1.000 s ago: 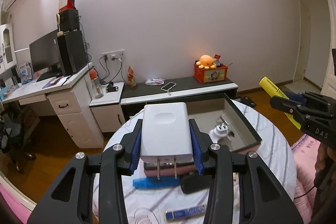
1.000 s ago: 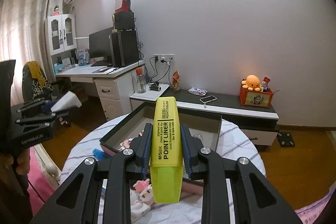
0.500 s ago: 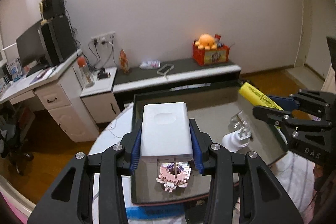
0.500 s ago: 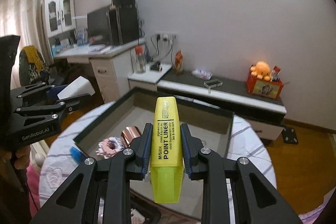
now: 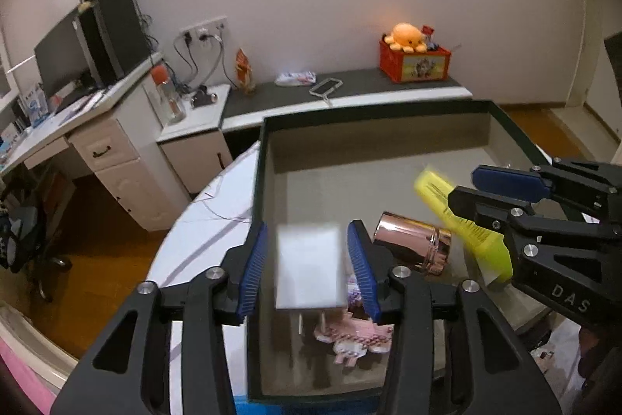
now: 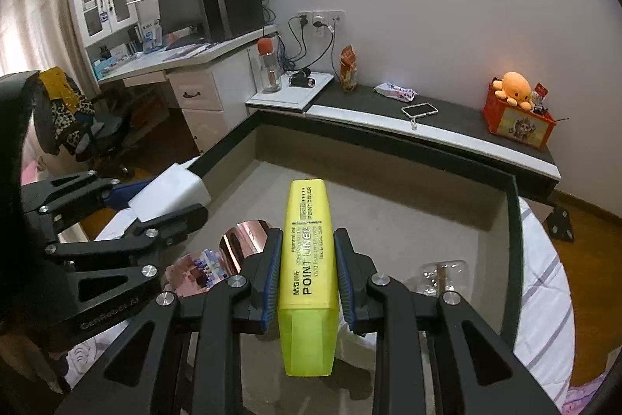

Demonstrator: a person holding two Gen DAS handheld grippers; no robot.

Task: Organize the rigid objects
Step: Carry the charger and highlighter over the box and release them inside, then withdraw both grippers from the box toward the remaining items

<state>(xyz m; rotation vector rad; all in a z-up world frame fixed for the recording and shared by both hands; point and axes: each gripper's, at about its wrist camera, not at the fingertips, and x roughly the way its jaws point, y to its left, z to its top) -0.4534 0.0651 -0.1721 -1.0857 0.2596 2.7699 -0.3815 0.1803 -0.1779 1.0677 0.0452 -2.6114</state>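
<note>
Both grippers hover over a dark-rimmed box [image 5: 373, 111] with a grey lining. My left gripper [image 5: 307, 228] has its jaws opening. A white plug-in charger [image 5: 309, 267] sits blurred between the blue pads, with a thin gap on each side. The same charger [image 6: 171, 187] appears at the left of the right wrist view. My right gripper [image 6: 307, 234] is shut on a yellow highlighter [image 6: 307, 298], tip forward over the box floor. From the left wrist view the right gripper [image 5: 464, 187] and highlighter [image 5: 462, 224] are at the right.
Inside the box lie a rose-gold cylinder [image 5: 412, 240], a pink pixel-block toy [image 5: 357, 337] and a clear plastic item [image 6: 439, 275]. The box rests on a round table with a white striped cloth [image 5: 202, 228]. A desk and a low cabinet stand beyond.
Both grippers have moved forward and down, over the inside of the box. The left pads have parted from the white charger, which now looks blurred. The highlighter stays gripped.
</note>
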